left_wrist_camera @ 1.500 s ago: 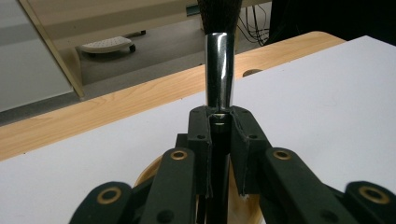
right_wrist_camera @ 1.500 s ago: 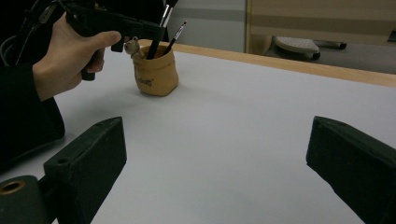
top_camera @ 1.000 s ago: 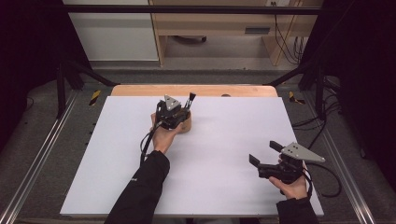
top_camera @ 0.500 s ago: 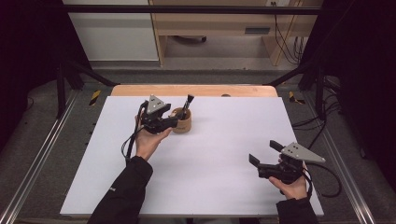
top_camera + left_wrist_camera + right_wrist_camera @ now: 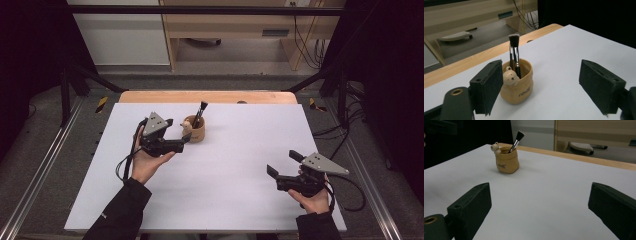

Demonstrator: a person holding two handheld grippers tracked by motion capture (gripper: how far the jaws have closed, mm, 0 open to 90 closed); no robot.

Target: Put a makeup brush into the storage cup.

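We see the brush pot (image 5: 195,129) just right of our left gripper (image 5: 179,135), whose released jaws have just been opening, clear of it.

A smooth, softly glazed tan ceramic pot (image 5: 517,83) holds a brush (image 5: 515,56) with glossy black handle, shiny metal ferrule and soft bristles; matt white sheeting covers the counter (image 5: 225,165), pale wood edging its twelve-o'clock side; tongs (image 5: 549,85) matt black plastic.
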